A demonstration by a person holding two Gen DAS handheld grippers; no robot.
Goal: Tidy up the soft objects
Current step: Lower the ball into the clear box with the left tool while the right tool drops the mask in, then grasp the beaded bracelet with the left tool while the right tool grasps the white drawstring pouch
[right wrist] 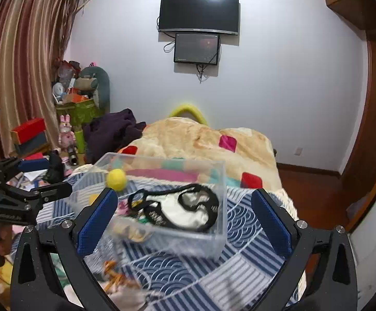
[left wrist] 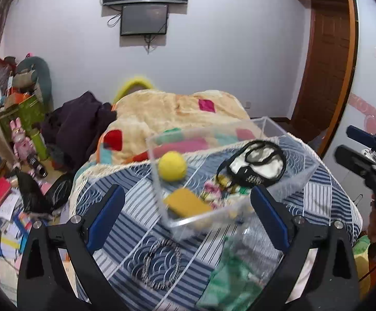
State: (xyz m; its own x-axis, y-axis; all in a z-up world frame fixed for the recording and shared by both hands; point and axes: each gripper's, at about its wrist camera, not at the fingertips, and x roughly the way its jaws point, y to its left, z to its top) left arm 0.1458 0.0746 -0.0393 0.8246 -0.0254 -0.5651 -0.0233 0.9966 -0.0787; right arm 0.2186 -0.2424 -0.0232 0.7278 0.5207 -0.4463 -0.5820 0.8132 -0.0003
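Observation:
A clear plastic box [left wrist: 302, 178] stands on the bed and also shows in the right wrist view [right wrist: 221, 202]. In it lie a yellow ball [left wrist: 172, 165] [right wrist: 116, 179], a yellow sponge [left wrist: 186, 202], a black-and-white cloth mask [left wrist: 260, 164] [right wrist: 185, 211] and small colourful items. My left gripper [left wrist: 188, 217] is open and empty in front of the box. My right gripper [right wrist: 184, 220] is open and empty, its fingers standing either side of the box. A dark beaded loop [left wrist: 159, 264] and green cloth [left wrist: 229, 280] lie on the bed near me.
The bed has a blue striped sheet [left wrist: 125, 235] and a cream patchwork blanket [left wrist: 162, 114]. Cluttered floor with books and toys lies to the left [left wrist: 6, 207]. A wooden door [left wrist: 325, 72] is on the right. Orange items [right wrist: 115, 277] lie close to my right gripper.

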